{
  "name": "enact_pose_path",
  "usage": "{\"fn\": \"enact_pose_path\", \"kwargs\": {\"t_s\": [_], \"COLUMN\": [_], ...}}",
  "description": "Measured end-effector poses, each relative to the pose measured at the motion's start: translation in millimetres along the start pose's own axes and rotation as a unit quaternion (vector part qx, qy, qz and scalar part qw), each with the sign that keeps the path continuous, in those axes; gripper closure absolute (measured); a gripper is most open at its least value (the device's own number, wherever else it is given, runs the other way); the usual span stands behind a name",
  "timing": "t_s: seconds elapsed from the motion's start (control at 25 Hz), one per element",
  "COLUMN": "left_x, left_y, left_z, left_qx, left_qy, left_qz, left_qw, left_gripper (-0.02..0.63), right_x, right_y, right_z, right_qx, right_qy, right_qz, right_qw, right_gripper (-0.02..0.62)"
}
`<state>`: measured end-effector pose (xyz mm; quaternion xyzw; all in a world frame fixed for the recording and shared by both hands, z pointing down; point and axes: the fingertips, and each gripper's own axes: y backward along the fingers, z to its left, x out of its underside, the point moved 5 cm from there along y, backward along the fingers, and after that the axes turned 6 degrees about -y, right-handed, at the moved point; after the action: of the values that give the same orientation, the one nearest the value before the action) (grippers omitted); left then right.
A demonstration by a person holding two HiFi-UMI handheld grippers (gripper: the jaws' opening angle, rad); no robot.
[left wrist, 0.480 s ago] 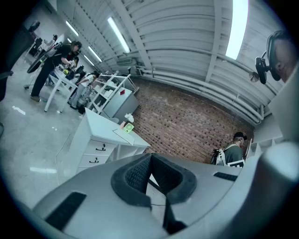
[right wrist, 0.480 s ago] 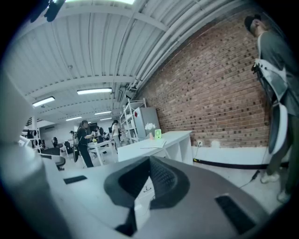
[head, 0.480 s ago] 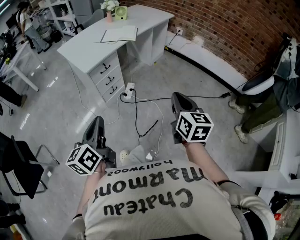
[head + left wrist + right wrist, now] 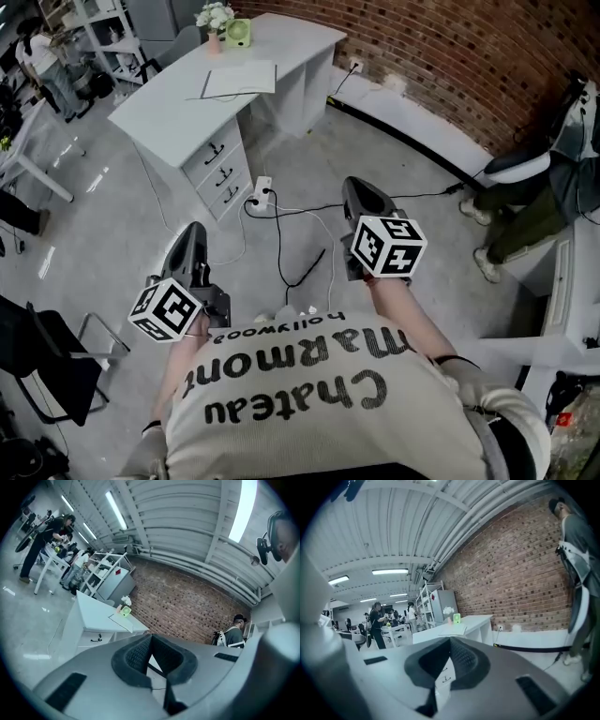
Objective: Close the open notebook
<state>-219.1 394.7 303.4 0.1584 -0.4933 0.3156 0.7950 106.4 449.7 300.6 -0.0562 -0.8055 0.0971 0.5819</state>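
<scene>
Your white notebook (image 4: 239, 80) lies spread flat on the desk (image 4: 159, 103), well ahead of your left gripper (image 4: 190, 236) and right gripper (image 4: 361, 194), touching neither, roughly between their lines.

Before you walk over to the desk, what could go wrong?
1. Tripping: cables and a power strip lie on the floor between the person and the desk.
2. Knocking things over: a flower vase and a small green fan stand just behind the notebook.
3. The left gripper and the right gripper are both shut, so they might only push the notebook and slide it.
</scene>
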Motion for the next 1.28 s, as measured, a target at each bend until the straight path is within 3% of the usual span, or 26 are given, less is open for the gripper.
{"fn": "enact_pose_path", "kwargs": {"t_s": [0.36, 0.52, 0.72, 1.0, 1.28], "left_x": [-56.1, -45.6, -21.7, -15.2, -31.7], "left_y": [-42.0, -48.7, -48.6, -68.7, -118.8], "left_z": [69.8, 106.9, 128.2, 153.5, 158.1], "left_qx": [0.031, 0.008, 0.017, 0.005, 0.003], "left_qy": [-0.018, -0.005, 0.011, 0.019, 0.013], "left_qz": [0.003, 0.021, 0.060, 0.080, 0.069], "left_qw": [0.9994, 0.9997, 0.9980, 0.9966, 0.9975], "left_gripper": [0.604, 0.604, 0.604, 0.604, 0.604], "right_x": [-3.8, 21.7, 50.7, 57.6, 36.4], "right_y": [-64.9, -78.4, -93.7, -143.6, -199.8], "right_z": [45.5, 56.5, 55.4, 72.1, 54.4], "right_qx": [0.009, 0.036, 0.064, 0.017, 0.000], "right_qy": [-0.050, -0.042, -0.064, -0.037, -0.048], "right_qz": [-0.038, -0.025, 0.024, 0.052, 0.055], "right_qw": [0.998, 0.998, 0.996, 0.998, 0.997], "right_gripper": [0.592, 0.592, 0.592, 0.592, 0.592]}}
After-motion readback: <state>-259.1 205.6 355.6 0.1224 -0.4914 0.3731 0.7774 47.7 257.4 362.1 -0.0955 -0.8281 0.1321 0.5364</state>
